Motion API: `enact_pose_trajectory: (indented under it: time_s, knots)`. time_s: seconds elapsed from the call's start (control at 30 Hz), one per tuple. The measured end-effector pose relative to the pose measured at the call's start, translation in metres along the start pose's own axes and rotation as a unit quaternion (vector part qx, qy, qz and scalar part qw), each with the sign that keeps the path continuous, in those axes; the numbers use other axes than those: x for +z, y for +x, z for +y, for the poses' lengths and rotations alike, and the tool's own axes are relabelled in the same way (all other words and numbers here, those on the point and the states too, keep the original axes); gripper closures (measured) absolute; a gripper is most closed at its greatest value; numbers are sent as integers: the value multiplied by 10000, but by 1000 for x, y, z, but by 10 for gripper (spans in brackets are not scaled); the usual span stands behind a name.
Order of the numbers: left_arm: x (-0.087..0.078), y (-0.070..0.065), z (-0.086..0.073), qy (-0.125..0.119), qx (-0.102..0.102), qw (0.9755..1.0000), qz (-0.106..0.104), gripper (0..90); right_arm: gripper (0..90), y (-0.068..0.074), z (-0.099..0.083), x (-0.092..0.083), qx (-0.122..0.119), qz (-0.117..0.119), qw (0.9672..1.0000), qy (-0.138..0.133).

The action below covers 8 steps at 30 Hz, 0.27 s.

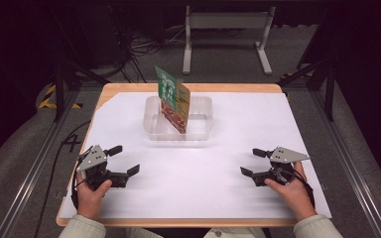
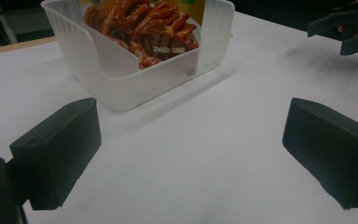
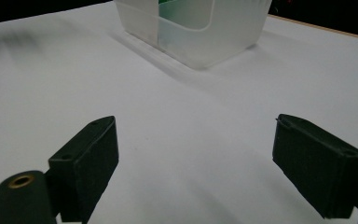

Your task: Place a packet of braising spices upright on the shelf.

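I held both tongs, left (image 1: 122, 160) and right (image 1: 252, 162), wide and empty, flanking the surface (image 1: 203, 183) before the food packet (image 1: 172, 99) propped in its clear bin (image 1: 201, 130).

A tub (image 1: 151, 119) sits near the tabletop's (image 1: 228, 188) far edge, midway across, with a packet (image 1: 172, 99) standing tilted inside. The left gripper (image 1: 124, 159) and right gripper (image 1: 252, 162) rest toward the near corners.

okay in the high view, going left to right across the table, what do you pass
Left gripper, open and held in the left hand → clear plastic container with a food packet standing tilted in it → right gripper, open and held in the right hand.
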State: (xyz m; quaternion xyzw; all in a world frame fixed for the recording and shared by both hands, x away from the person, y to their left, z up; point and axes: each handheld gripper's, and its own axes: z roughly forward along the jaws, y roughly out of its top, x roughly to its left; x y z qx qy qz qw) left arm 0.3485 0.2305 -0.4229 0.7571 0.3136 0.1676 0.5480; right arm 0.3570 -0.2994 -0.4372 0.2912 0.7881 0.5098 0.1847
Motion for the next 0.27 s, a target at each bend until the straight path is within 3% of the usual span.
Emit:
enact_pose_trajectory:
  time_s: [0.27]
  knots:
    - [2, 1, -2, 20, 26, 10000, 76, 51, 144, -1, 0, -2, 23, -36, 10000, -17]
